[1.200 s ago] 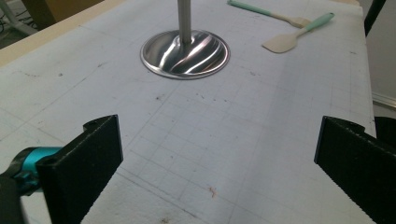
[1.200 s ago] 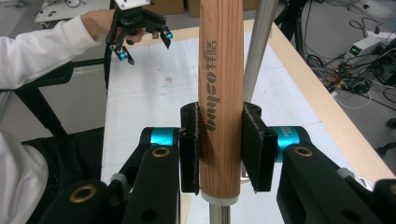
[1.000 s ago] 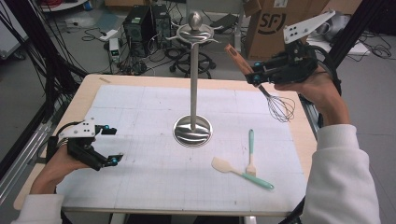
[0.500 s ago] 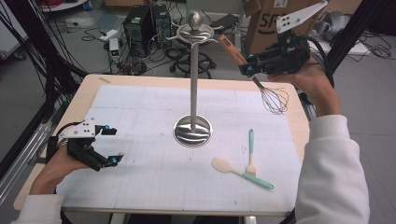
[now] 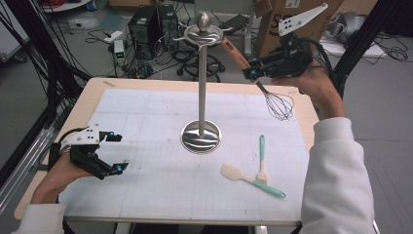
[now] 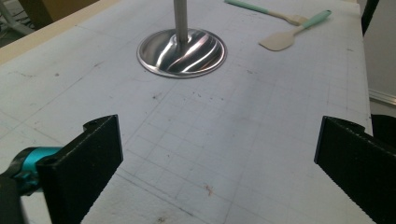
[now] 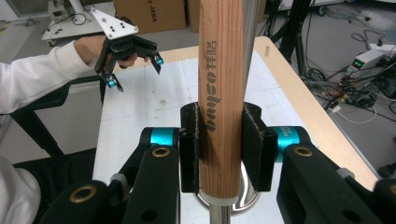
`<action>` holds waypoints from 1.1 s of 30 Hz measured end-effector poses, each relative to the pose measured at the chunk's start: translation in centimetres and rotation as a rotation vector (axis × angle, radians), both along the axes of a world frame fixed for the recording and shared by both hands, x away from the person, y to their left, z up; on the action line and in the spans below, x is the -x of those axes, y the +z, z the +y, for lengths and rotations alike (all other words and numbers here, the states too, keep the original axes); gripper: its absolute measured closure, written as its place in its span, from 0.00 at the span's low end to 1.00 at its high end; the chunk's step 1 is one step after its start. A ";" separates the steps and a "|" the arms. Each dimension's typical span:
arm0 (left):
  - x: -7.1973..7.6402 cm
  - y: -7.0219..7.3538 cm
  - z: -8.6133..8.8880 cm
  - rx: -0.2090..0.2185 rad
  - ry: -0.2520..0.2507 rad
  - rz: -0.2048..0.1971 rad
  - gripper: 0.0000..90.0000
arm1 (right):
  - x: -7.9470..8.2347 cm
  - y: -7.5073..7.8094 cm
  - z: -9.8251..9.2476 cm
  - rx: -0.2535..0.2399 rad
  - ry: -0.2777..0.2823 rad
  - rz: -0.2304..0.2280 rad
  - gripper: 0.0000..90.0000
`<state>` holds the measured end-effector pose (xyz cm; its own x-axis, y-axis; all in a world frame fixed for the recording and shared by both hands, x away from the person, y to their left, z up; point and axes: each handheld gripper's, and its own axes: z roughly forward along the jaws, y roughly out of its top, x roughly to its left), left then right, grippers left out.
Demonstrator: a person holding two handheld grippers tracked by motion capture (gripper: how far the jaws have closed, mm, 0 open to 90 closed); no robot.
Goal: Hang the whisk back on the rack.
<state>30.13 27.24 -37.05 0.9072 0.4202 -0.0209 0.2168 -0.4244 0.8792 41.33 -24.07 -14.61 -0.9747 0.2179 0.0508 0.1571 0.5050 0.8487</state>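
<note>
A whisk with a wooden handle (image 5: 235, 53) and a wire head (image 5: 281, 104) hangs tilted in the air at the back right. My right gripper (image 5: 251, 73) is shut on that handle (image 7: 219, 84). The handle's upper end sits close to the hooks at the top of the metal stand (image 5: 201, 92). The stand's round base (image 5: 200, 137) rests mid-mat. My left gripper (image 5: 118, 152) is low over the mat at the front left, open, nothing between its jaws (image 6: 217, 154), which face the stand base (image 6: 182, 51).
A cream spatula with a teal handle (image 5: 246, 179) and a small teal-handled wooden fork (image 5: 261, 159) lie on the white grid mat (image 5: 146, 112) right of the base. Cardboard boxes (image 5: 272, 19), cables and black frame poles stand beyond the table.
My right gripper has carried the whisk up and to the left, so the handle end is now near the stand's top. The left gripper has stayed in place.
</note>
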 end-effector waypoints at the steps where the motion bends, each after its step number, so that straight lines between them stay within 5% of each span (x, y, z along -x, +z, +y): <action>1: 0.0 0.0 0.0 0.001 0.001 0.001 0.02 | -0.1 -0.1 0.1 -0.001 0.004 -0.008 0.78; 17: 0.0 0.0 0.0 -0.001 0.002 0.002 0.02 | -0.8 -1.0 2.1 0.007 0.014 0.023 0.78; 33: 0.0 0.0 0.0 0.003 0.001 0.000 0.02 | -1.0 -1.6 3.1 0.009 0.013 0.003 0.78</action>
